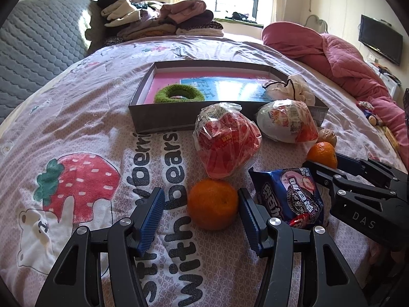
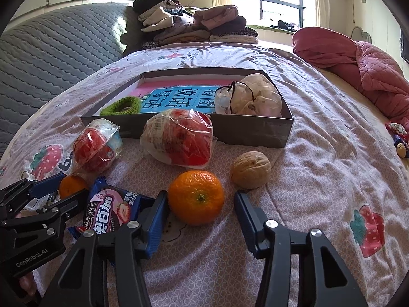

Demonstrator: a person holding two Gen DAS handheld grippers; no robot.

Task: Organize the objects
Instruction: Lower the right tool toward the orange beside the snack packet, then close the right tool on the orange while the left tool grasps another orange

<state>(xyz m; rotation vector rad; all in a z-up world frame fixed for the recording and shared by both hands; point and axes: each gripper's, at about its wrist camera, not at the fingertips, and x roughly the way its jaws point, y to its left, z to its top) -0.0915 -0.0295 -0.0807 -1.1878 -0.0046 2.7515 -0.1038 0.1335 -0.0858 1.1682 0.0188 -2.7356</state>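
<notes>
1. On the bed, two mandarins wait in front of the box: the left gripper straddles one orange, the right gripper straddles the other orange.
2. Both sets of jaws stand apart; no pad presses fruit.
3. Risk: round fruit on soft bedding may roll away if one pad lands first, or nudge the snack pack alongside.
4. The right view shows a walnut clearly; the left view barely does.
</notes>
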